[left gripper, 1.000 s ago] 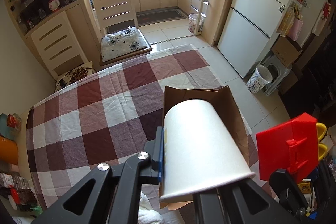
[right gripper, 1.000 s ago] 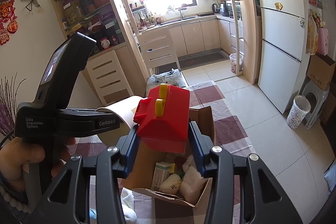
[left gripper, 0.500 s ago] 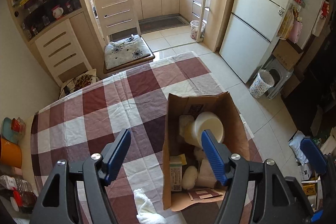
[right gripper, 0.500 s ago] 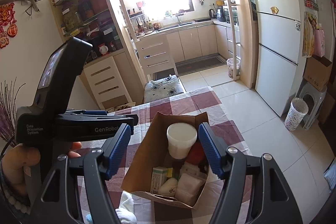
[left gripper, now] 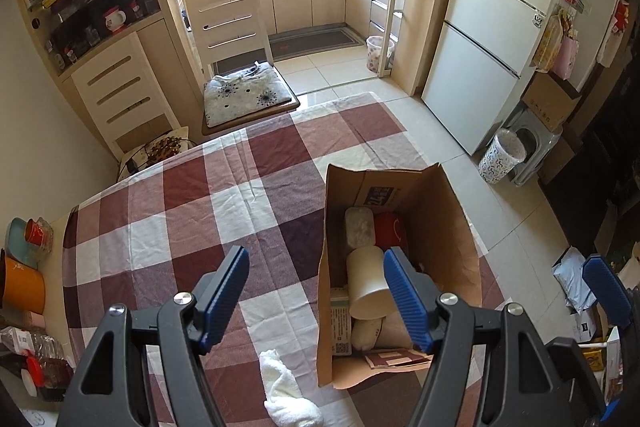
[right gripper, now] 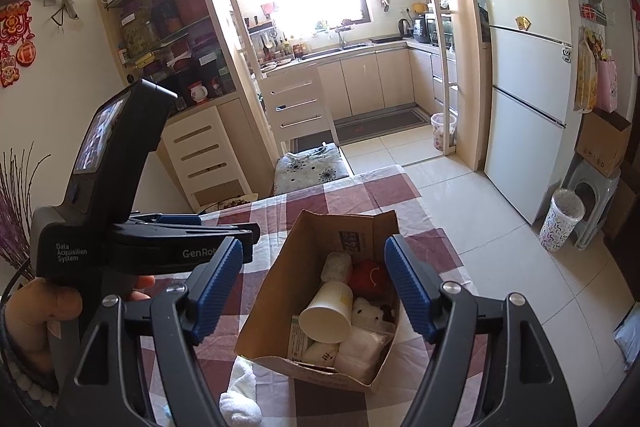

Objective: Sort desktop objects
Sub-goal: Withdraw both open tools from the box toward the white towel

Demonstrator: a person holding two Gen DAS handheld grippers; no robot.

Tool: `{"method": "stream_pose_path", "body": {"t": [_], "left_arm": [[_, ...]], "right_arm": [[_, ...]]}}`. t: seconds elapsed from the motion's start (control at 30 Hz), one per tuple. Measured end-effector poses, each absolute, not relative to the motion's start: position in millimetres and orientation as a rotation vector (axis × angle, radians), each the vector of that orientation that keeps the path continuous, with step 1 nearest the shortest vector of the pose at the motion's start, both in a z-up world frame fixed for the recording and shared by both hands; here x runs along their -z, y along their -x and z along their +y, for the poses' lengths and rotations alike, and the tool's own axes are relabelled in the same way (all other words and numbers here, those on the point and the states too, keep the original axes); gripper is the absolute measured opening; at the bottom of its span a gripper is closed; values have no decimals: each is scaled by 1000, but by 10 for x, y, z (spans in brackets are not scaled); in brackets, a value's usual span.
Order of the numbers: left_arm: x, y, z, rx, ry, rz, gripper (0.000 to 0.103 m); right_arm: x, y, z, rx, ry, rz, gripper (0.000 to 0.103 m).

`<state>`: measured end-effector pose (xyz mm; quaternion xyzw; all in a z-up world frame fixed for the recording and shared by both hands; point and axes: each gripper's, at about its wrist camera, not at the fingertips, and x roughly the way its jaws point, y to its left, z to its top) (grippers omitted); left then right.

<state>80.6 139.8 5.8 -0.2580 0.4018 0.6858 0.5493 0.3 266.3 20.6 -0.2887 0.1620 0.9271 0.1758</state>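
Left wrist view: left gripper [left gripper: 316,295] now open and empty; the white paper cup [left gripper: 366,285] it released lies in the brown cardboard box [left gripper: 452,223] below its fingertips. Right gripper [right gripper: 314,287], jaws opening, has dropped the red plastic toy house [right gripper: 370,277] there too.

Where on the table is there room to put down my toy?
The checked tablecloth is bare from the cardboard box across to the far edge by the cushioned chair. It is crowded inside the box, where the paper cup lies on other things, and a white cloth lies at the box's near corner.
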Motion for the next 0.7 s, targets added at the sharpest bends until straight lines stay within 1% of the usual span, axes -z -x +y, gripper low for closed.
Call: {"method": "stream_pose_path", "body": {"t": [0.5, 0.7], "left_arm": [[-22, -743, 1274, -1627, 634, 974, 72], [29, -736, 1227, -1624, 647, 992, 72]], "right_arm": [[-189, -60, 2592, -2614, 851, 466, 75], [-172, -89, 2578, -2606, 860, 474, 77]]}}
